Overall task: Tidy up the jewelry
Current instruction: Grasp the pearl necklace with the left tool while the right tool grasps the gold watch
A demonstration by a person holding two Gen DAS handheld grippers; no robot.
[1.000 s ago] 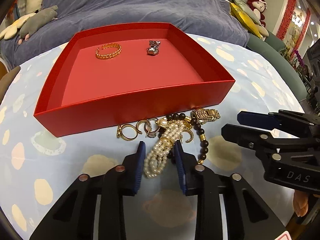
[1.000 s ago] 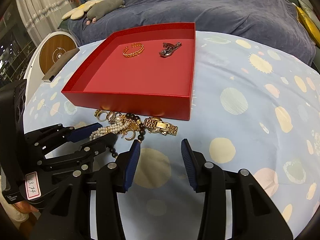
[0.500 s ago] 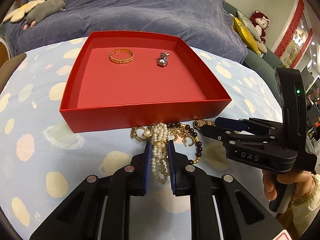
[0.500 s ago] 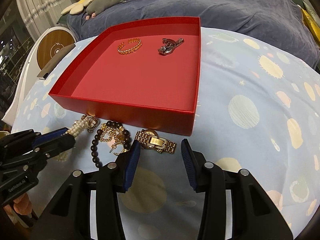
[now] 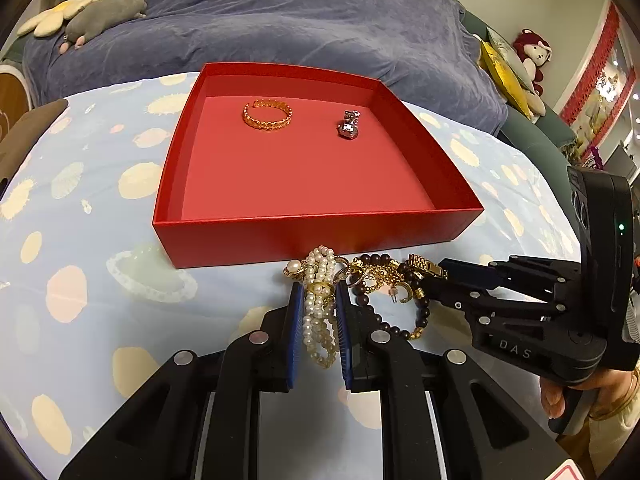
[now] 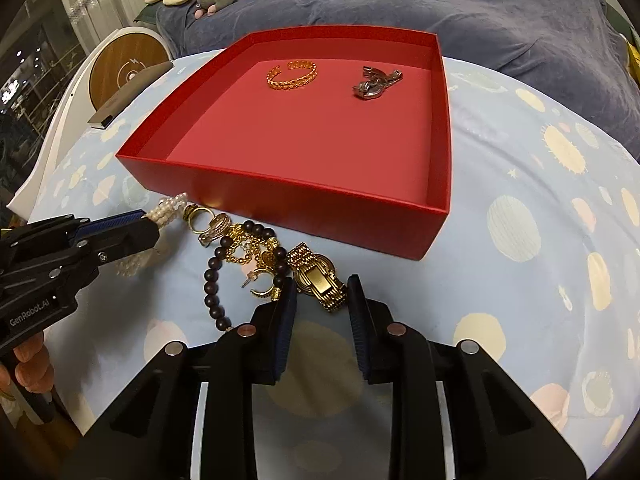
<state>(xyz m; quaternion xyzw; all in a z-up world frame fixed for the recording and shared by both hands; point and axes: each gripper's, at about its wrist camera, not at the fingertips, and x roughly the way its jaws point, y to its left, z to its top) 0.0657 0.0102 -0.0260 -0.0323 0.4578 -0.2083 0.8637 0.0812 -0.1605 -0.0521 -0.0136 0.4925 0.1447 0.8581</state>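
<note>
Red box (image 5: pixel 320 236) holds just two pieces; the rest is piled in front. Left gripper (image 5: pixel 318 312) pinches the pearls (image 5: pixel 318 320), right gripper (image 6: pixel 320 308) spread around the watch (image 6: pixel 318 280). Lifting might drag tangled rings (image 6: pixel 208 220) along.

The left gripper (image 5: pixel 317 312) is clamping the white pearl strand (image 5: pixel 318 316), while the right gripper (image 6: pixel 321 312) is apparently narrowing around the gold link watch (image 6: pixel 318 282).

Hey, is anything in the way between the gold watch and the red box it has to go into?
Only the red box's near wall, so the gold link-band watch must be lifted over it. The open right gripper straddles the watch; the dark bead bracelet and gold hoop earring lie close beside it.
</note>
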